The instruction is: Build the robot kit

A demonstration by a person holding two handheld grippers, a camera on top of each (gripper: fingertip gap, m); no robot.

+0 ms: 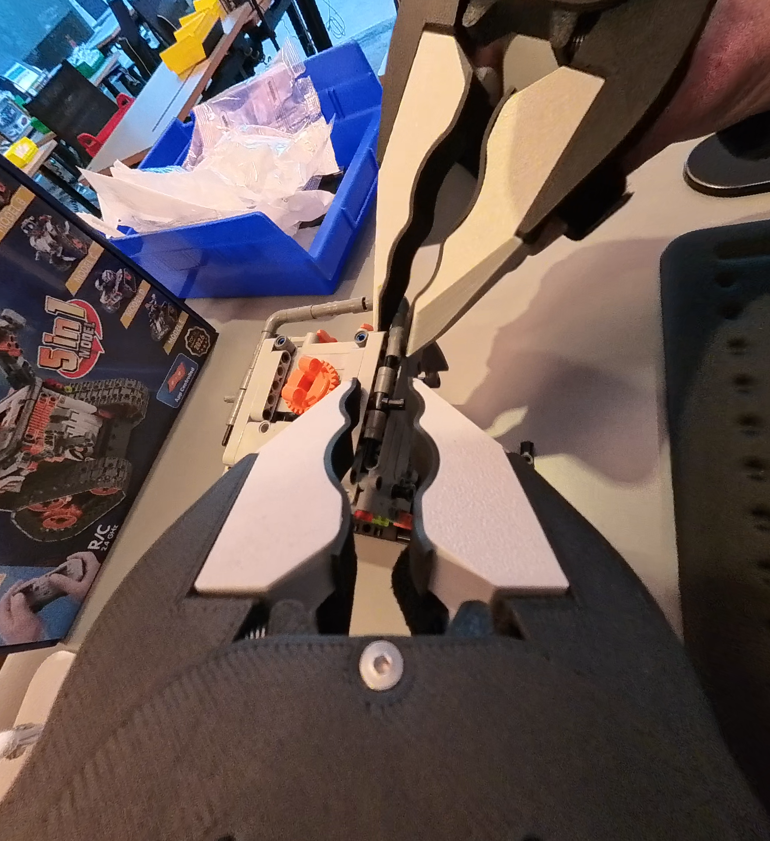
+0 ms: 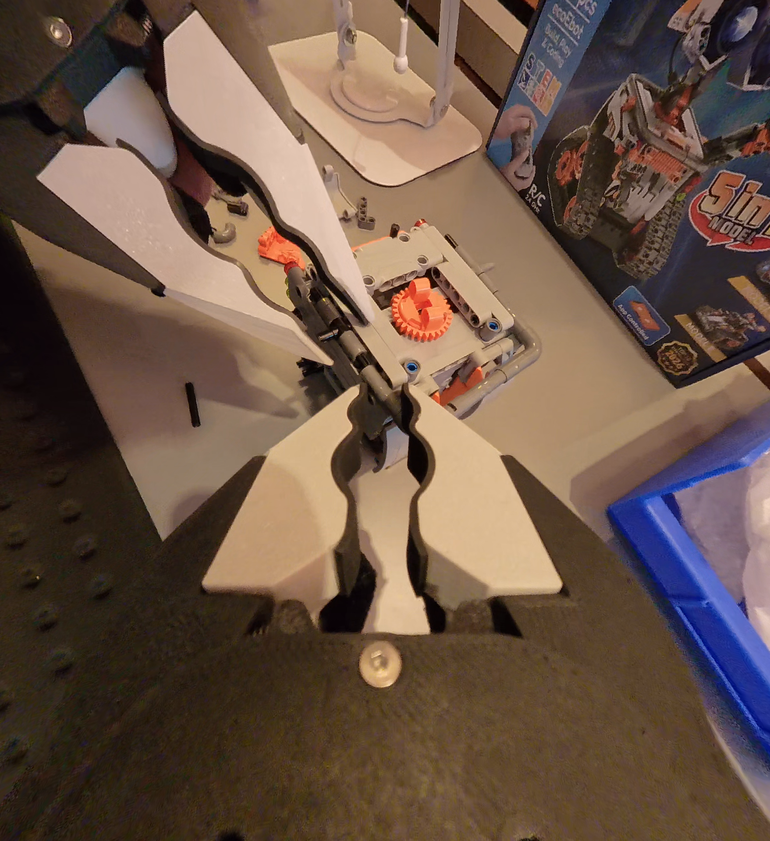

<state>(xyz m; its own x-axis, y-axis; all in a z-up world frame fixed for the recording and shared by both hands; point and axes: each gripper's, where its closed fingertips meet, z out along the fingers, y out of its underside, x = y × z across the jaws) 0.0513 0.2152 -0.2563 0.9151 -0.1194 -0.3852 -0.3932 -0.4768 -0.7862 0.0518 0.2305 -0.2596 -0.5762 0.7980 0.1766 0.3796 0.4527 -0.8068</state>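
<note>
Both grippers clamp the dark rod assembly (image 1: pixel 385 437) beside the orange gear (image 2: pixel 420 314): left gripper (image 1: pixel 383 396) steadies one end, right gripper (image 2: pixel 380 396) the other, against the grey block frame (image 2: pixel 424 268).

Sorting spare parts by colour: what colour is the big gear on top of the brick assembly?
Orange. The gear sits in the grey brick assembly; the right wrist view shows it best.

My left gripper (image 1: pixel 383 437) hides the dark beam's (image 1: pixel 385 448) lower end; the toy box (image 1: pixel 55 409) runs off frame, and the dark mat (image 1: pixel 738 455) blurs at the edge.
</note>
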